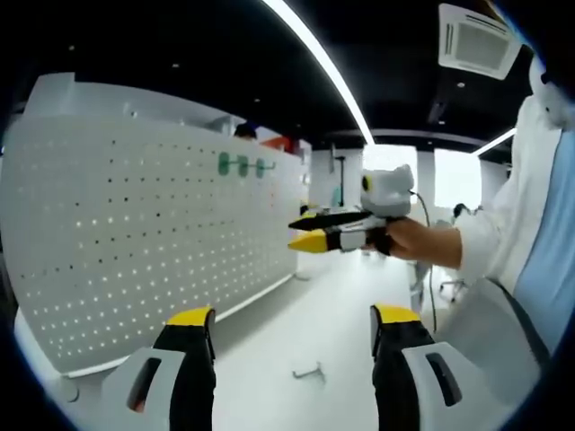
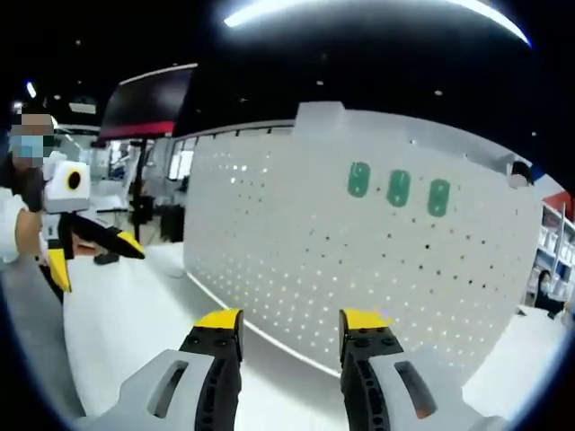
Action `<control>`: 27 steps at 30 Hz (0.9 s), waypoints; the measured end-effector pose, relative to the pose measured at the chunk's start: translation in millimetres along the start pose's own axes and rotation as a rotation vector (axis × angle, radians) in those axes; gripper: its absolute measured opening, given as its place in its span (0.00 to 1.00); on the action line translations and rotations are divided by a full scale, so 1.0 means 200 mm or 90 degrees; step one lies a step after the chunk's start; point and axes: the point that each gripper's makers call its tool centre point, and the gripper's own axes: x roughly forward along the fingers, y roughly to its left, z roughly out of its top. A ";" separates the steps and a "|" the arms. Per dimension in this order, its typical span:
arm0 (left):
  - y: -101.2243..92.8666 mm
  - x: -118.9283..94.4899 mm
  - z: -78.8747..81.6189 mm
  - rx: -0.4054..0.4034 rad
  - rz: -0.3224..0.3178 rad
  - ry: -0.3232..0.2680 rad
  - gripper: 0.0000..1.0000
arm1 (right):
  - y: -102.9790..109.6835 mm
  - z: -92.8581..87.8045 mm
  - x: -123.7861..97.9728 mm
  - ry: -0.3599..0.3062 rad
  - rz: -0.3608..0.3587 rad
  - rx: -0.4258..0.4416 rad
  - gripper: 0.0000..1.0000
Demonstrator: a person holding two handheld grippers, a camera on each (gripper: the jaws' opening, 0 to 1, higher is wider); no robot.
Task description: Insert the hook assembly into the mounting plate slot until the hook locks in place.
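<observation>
Left gripper view: left gripper (image 1: pixel 292 319) spread, grasping nothing; metal hook (image 1: pixel 310 372) lying on white table (image 1: pixel 269 350) between jaws; right gripper (image 1: pixel 310 230) beyond, jaws parted; pegboard (image 1: pixel 135 242) bearing 3 green plates (image 1: pixel 239 165).

Right gripper view: right gripper (image 2: pixel 289 325) spread, facing pegboard (image 2: pixel 359 269) and plates (image 2: pixel 398 189); left gripper (image 2: pixel 94 251) at left, jaws parted.

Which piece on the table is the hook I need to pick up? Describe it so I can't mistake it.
Start at the white pegboard standing on the white table. On the bare tabletop in front of it, between the left gripper jaws in the left gripper view, lies a small grey metal hook. It is loose and grey; the three green fittings sit mounted high on the board.
</observation>
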 end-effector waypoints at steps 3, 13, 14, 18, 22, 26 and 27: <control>0.00 0.00 0.00 0.000 0.000 0.002 0.72 | 0.06 -0.06 -0.01 0.008 0.026 0.011 0.43; 0.00 0.01 -0.01 0.000 -0.002 0.007 0.71 | 0.27 -0.24 -0.05 0.033 0.100 0.037 0.44; 0.00 0.01 -0.01 0.000 -0.002 0.007 0.71 | 0.28 -0.26 -0.05 0.038 0.103 0.043 0.44; 0.00 0.00 -0.02 -0.002 -0.001 0.006 0.71 | 0.37 -0.37 -0.08 0.060 0.133 0.041 0.44; -0.01 0.01 -0.03 -0.003 -0.004 0.009 0.71 | 0.43 -0.44 -0.09 0.074 0.149 0.038 0.45; -0.01 0.01 -0.03 -0.005 -0.007 0.012 0.71 | 0.50 -0.49 -0.09 0.089 0.165 0.045 0.45; -0.01 0.01 -0.04 -0.005 -0.007 0.013 0.71 | 0.51 -0.50 -0.09 0.090 0.168 0.046 0.45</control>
